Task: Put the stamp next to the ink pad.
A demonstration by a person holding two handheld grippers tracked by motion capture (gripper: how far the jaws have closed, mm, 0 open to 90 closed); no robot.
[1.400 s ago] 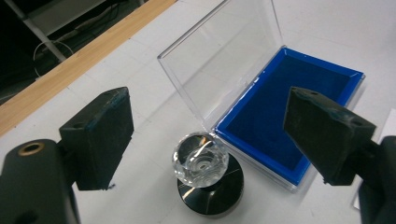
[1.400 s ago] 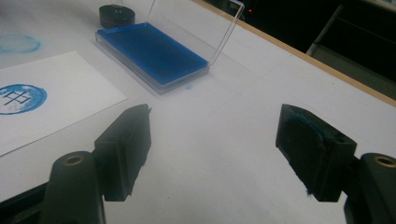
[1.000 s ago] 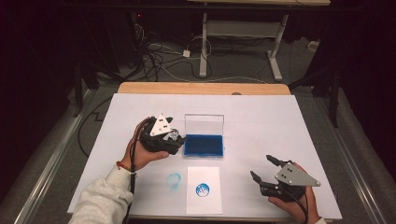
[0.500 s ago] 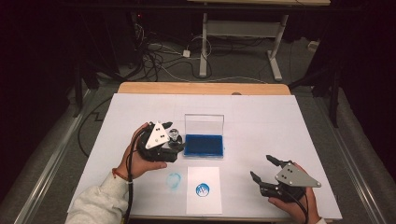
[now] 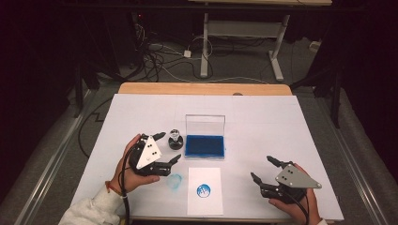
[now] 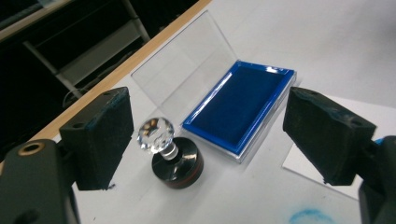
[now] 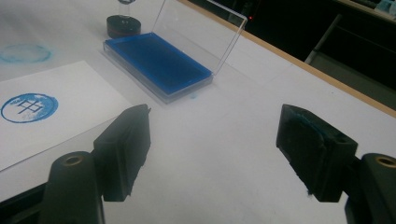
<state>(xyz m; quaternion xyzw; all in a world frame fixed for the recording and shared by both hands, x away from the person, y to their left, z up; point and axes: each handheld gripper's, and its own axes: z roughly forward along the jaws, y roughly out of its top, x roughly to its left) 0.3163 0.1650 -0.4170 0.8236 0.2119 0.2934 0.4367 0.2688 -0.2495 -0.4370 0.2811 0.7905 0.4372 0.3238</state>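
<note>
Since a second ago the left gripper (image 5: 167,147) has drawn back from the stamp (image 5: 175,139), jaws wide and empty. That stamp (crystal-knobbed, upright) stands on the surface (image 5: 263,122) just left of the open blue ink pad (image 5: 204,145), apart from both jaws. Well apart, the right gripper (image 5: 265,169) hovers, wide and empty.

A blue circled 中 stamp mark (image 7: 29,107) on the white paper (image 7: 70,112)

A dim room holds a white-legged desk (image 5: 244,28) above tangled floor cables (image 5: 162,54).
</note>
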